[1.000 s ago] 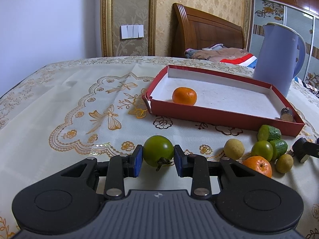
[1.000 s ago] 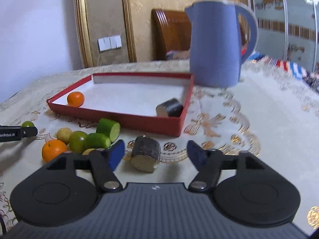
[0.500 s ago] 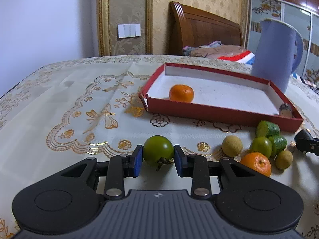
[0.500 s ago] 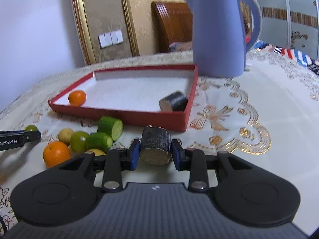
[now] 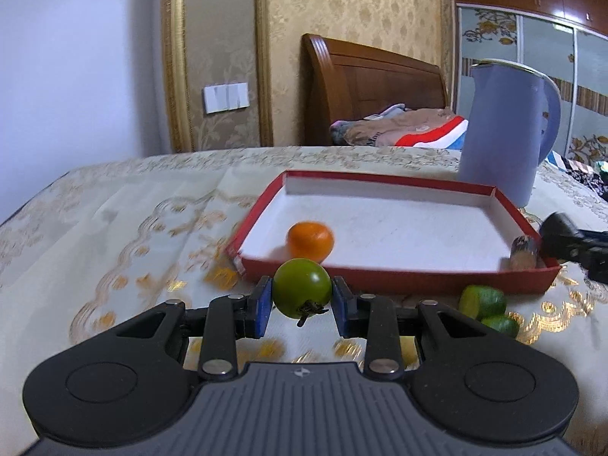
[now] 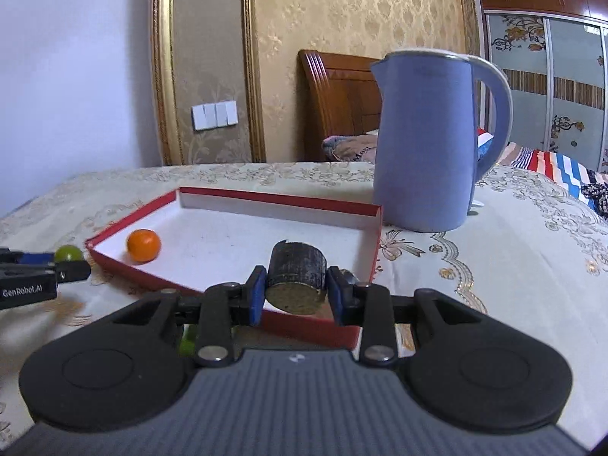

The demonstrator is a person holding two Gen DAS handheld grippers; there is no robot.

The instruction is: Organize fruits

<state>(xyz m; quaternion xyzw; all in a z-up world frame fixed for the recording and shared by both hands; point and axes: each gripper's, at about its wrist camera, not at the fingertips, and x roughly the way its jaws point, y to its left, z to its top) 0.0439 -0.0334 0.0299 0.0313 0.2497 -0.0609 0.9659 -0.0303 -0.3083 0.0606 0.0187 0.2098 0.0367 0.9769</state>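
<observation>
My left gripper [image 5: 302,302] is shut on a green tomato [image 5: 302,285] and holds it in the air just before the front wall of the red tray [image 5: 418,279]. An orange [image 5: 310,240] lies inside the tray near its left end. My right gripper [image 6: 296,298] is shut on a dark cylindrical chunk [image 6: 296,266], raised over the tray's [image 6: 281,199] front right corner. A second dark chunk [image 5: 524,252] rests in that corner. In the right wrist view the tomato [image 6: 68,254] shows at the far left.
A tall blue kettle [image 6: 425,144] stands on the tablecloth behind the tray's right end. Green cucumber pieces [image 5: 482,300] lie on the cloth in front of the tray. A bed with a wooden headboard [image 5: 364,87] is beyond the table.
The right jaws closed on the dark chunk and lifted it off the cloth. Both grippers rose and moved toward the tray, the left one still carrying the tomato.
</observation>
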